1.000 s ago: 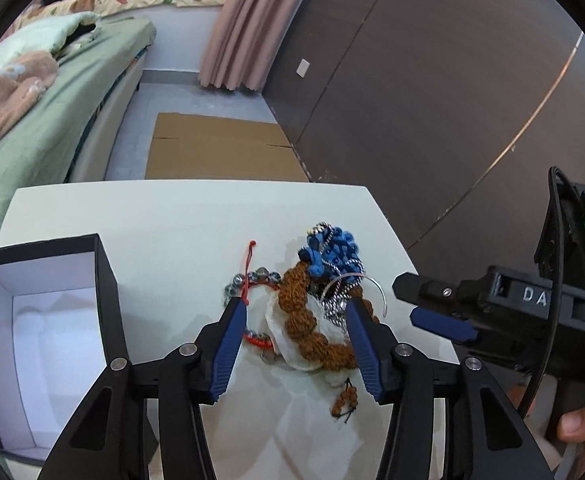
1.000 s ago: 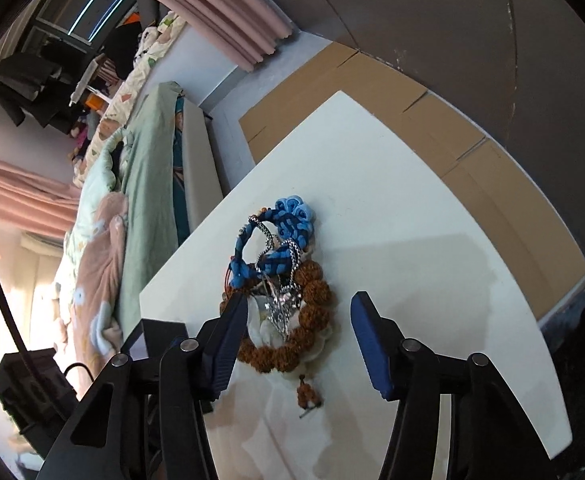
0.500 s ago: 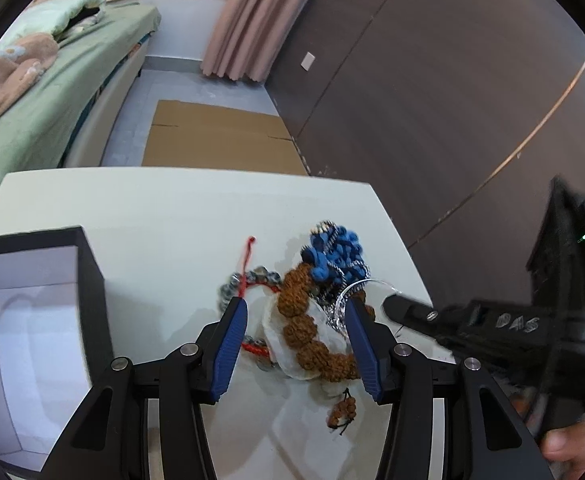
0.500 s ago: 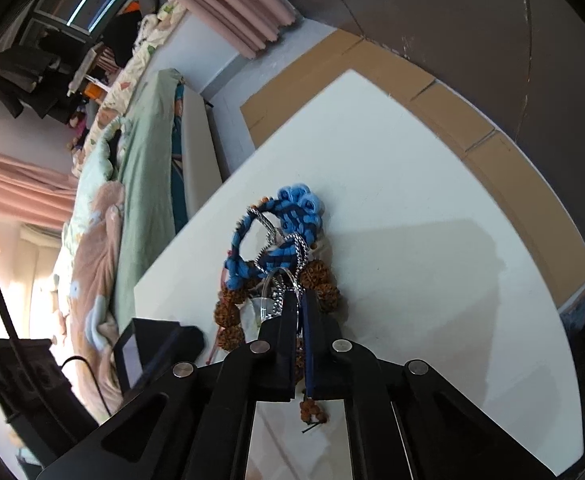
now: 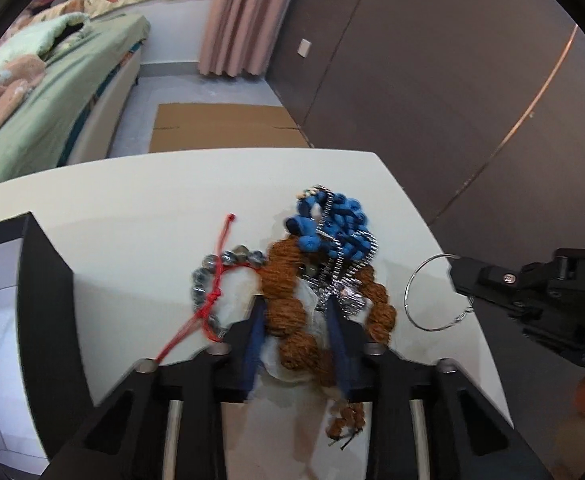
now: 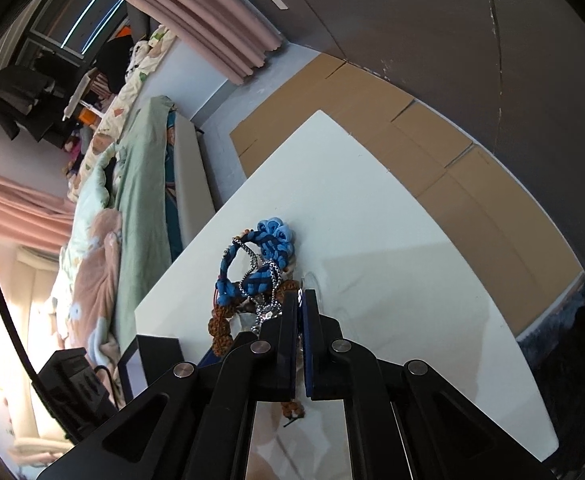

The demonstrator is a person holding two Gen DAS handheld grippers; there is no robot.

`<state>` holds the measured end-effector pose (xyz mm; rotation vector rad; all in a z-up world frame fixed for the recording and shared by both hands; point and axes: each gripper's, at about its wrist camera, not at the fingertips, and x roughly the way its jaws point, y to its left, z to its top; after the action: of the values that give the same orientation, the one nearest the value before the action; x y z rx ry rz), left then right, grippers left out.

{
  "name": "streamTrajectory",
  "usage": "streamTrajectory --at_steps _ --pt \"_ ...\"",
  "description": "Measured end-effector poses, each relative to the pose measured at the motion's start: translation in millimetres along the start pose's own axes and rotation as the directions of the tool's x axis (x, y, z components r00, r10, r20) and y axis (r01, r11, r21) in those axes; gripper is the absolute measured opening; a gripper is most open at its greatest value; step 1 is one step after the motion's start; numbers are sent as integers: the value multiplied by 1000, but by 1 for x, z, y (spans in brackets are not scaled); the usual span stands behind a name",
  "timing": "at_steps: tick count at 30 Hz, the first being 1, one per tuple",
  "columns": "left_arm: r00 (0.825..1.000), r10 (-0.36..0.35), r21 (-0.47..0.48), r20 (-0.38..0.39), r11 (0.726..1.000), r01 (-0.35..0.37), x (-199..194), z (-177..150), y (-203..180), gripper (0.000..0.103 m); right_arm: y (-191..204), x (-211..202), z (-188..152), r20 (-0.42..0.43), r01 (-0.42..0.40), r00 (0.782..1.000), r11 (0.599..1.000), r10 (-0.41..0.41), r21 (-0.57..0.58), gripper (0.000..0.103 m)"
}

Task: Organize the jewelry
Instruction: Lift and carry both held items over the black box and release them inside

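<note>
The right claw (image 6: 301, 300) is pinched tight on a thin silver bangle (image 5: 432, 292), holding it just beside the jewelry heap on the white bench (image 5: 132, 240). The left claw (image 5: 294, 312) is spread apart, its fingers straddling the brown bead bracelet (image 5: 284, 300). A black box (image 5: 44, 288) sits left of the heap.

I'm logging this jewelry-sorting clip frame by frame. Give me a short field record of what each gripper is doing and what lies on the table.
left gripper: jaws partly closed around the brown bead bracelet, grip not confirmed
right gripper: shut on the silver ring, held clear of the pile
pile: blue knotted bracelet, silver chain, red cord, grey bead bracelet
black box: open, left of pile
surface: white table
</note>
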<state>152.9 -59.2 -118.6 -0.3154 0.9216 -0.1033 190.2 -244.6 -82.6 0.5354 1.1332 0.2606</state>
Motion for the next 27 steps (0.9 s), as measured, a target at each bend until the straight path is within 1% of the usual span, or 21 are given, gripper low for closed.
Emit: streamTrajectory --at_steps 3,6,11,15,20,23,27 --pt "1000 -17 -27 18 999 17 -8 2 5 23 0 -3 1 6 -2 1000 1000 2 -1 4" --pt "998 -37 -17 58 999 38 -25 6 5 21 -2 -5 2 9 -3 1000 1000 3 6 4" --pt "989 -107 -11 105 994 109 -52 13 6 21 -4 -7 3 14 2 1000 1000 -2 7 4" --pt "983 -118 -8 144 993 120 -69 19 11 21 0 -5 2 12 5 1000 1000 -5 -2 4" --pt "976 -139 -56 170 987 150 -83 27 26 21 9 -1 -1 4 6 1000 1000 -6 -18 4" --pt "964 -161 -69 211 981 179 -98 31 34 21 14 2 -2 0 5 1000 1000 -5 -30 4" --pt "945 -189 -69 269 974 214 -118 35 42 21 22 6 -5 -7 2 1000 999 -2 -47 4"
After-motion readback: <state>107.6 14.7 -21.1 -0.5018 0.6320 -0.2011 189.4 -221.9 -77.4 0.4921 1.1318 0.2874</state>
